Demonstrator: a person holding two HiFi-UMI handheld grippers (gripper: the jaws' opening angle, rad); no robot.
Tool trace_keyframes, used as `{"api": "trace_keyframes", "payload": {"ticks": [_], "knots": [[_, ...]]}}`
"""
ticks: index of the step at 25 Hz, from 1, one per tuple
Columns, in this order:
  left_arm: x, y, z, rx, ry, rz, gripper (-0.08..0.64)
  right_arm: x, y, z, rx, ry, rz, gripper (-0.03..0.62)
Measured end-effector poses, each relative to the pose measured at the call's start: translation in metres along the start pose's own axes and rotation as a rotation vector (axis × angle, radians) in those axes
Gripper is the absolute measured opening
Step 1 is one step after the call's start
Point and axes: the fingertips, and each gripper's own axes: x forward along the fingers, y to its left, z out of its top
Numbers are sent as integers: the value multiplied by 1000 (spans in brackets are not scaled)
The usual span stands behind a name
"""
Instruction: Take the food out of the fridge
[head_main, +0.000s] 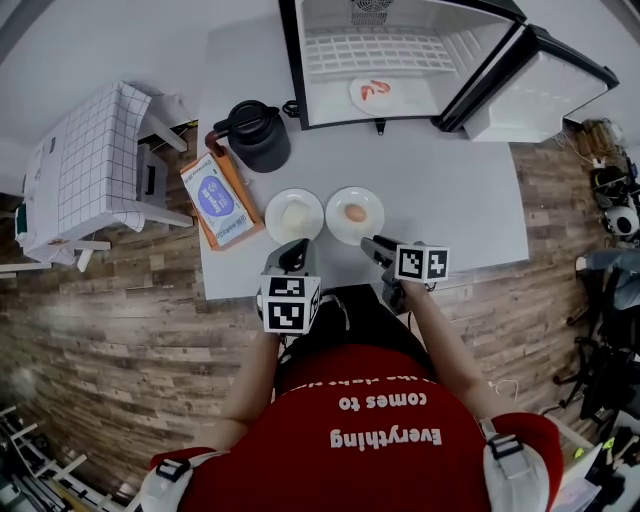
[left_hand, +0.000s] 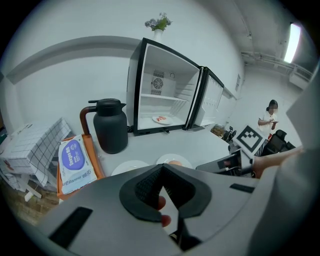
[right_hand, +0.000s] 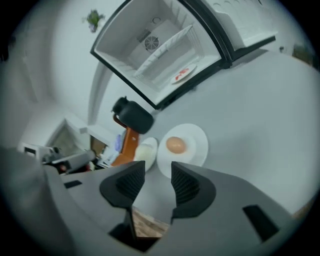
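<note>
The small fridge stands open at the back of the grey table, with one plate of reddish food on its floor; the same plate shows in the right gripper view. On the table in front of me sit a plate with pale food and a plate holding a brown egg. My right gripper hangs open and empty just short of the egg plate. My left gripper is shut on nothing, near the table's front edge behind the pale plate.
A black kettle stands left of the fridge. An orange tray with a blue wipes pack lies at the table's left edge. The fridge door swings out to the right. A checked white rack stands on the floor at left.
</note>
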Motion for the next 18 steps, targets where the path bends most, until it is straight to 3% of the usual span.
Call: {"api": "trace_keyframes", "payload": {"ticks": [2,4,11,18], "knots": [[1,-2,5,9,-7,-1,6,-13,20,8,18,-65,145,146],[2,-5,10,20,-14,-5,6,-26,33,16,-22,-118,200,45],[8,-16,34,74,-32,-13,6,-47,65,35,-148,-159,305,15],[14,-20,47,113,-13,-25,6,-54,64,57,-115,-210,330,15]]}}
